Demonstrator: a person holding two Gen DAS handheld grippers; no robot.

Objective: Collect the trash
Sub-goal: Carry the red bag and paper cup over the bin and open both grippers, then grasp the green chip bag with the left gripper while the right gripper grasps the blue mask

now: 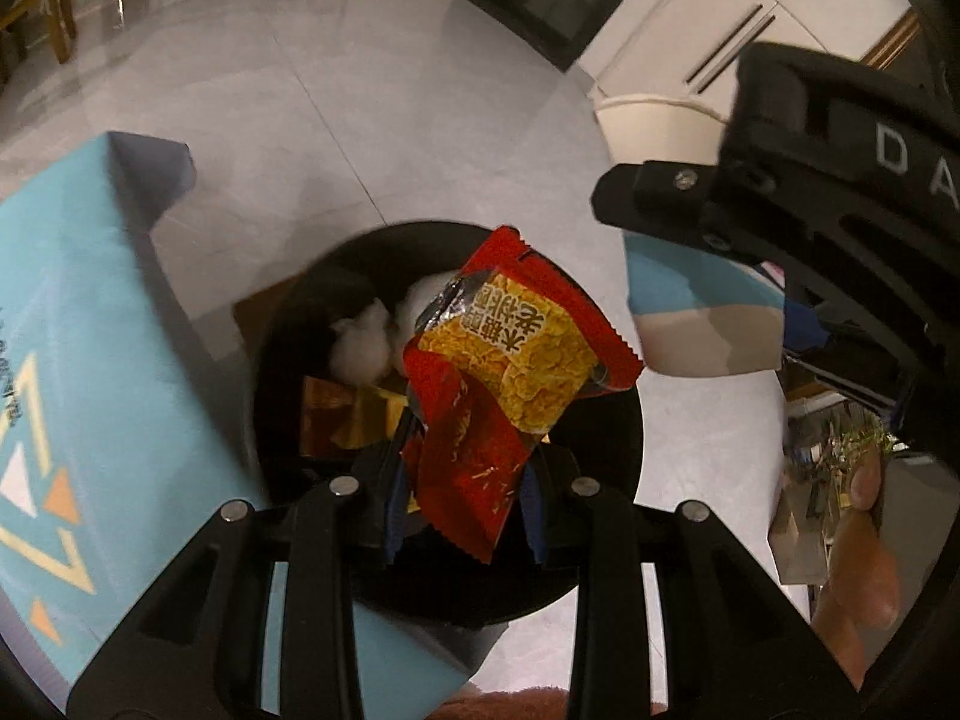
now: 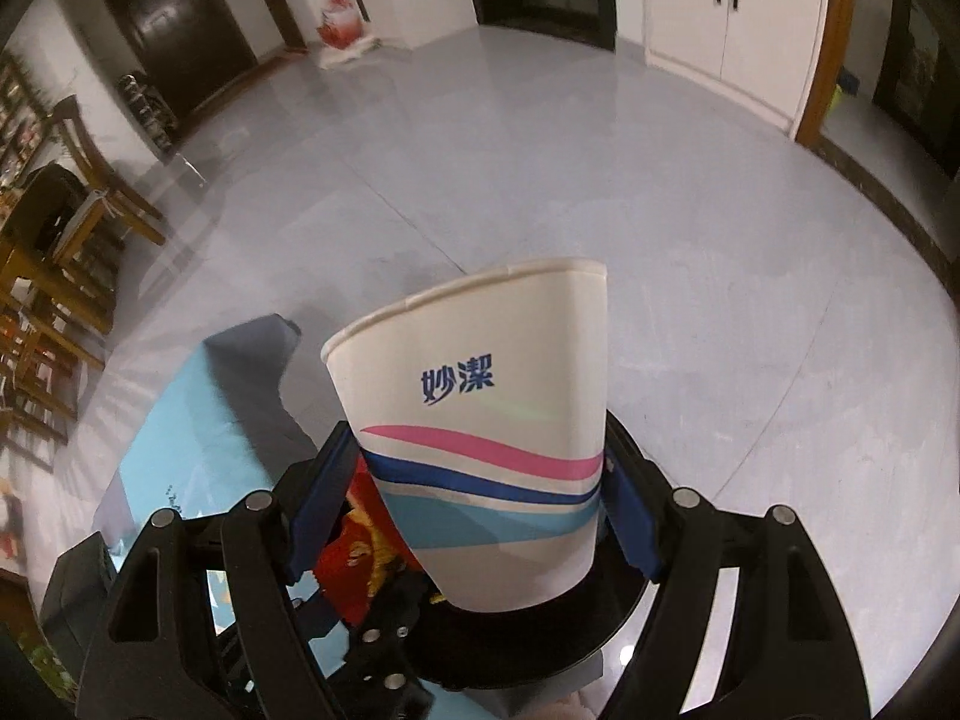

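My left gripper is shut on a red and yellow snack wrapper and holds it over the open black bin. Inside the bin lie white crumpled tissue and a gold wrapper. My right gripper is shut on a squashed white paper cup with pink and blue stripes, above the bin's rim. In the left wrist view the right gripper's body and the cup show at the right. The red wrapper shows under the cup.
A light blue box with triangle prints stands just left of the bin; it also shows in the right wrist view. Grey tiled floor spreads ahead. Wooden chairs stand far left, white cabinet doors at the back.
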